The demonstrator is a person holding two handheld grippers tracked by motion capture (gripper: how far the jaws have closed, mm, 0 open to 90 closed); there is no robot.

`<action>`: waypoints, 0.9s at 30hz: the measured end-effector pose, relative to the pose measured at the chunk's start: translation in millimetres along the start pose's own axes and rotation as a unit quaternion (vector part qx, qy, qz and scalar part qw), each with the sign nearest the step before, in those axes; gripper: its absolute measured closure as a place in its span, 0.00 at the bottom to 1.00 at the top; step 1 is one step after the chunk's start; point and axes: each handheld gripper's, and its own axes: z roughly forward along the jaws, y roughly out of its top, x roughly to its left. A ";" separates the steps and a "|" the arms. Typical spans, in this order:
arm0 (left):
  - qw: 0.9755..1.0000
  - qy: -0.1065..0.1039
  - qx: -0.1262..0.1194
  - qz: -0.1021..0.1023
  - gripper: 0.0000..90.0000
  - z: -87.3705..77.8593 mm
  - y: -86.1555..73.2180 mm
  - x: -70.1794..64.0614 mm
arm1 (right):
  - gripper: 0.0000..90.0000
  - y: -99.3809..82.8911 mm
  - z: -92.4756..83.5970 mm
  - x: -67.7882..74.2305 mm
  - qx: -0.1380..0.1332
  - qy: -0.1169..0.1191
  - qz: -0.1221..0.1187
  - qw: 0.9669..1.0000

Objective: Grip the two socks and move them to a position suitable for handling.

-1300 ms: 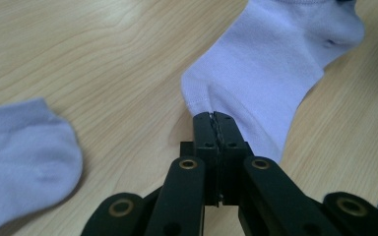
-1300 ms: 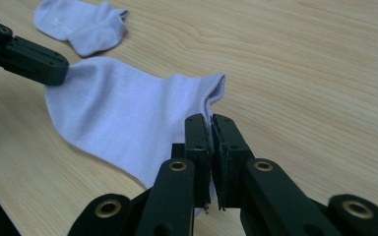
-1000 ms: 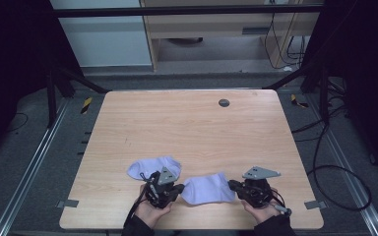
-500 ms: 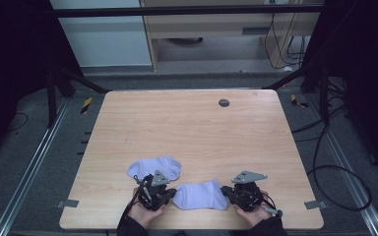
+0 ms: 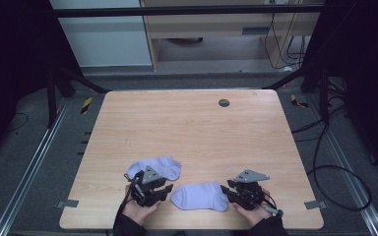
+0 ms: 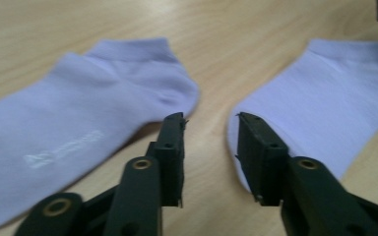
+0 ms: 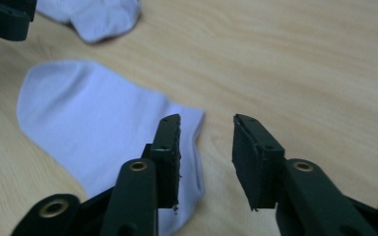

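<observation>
**Two socks down, both tongs sprung apart**

Two pale lilac socks lie flat on the counter. Left tongs first: jaws have just been opening, and bare wood shows in the gap between them. The far sock sits just beyond and to their left. The near sock stretches between the two tools, its toe at the left tongs' right jaw. Right tongs have just been opening too, nothing clamped, their left jaw over the near sock's cuff.
</observation>
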 end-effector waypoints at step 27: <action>0.995 0.082 -0.039 -0.051 0.52 -29.3 -14.6 99.4 | 0.51 74.9 58.3 43.7 -0.072 0.012 0.008 0.997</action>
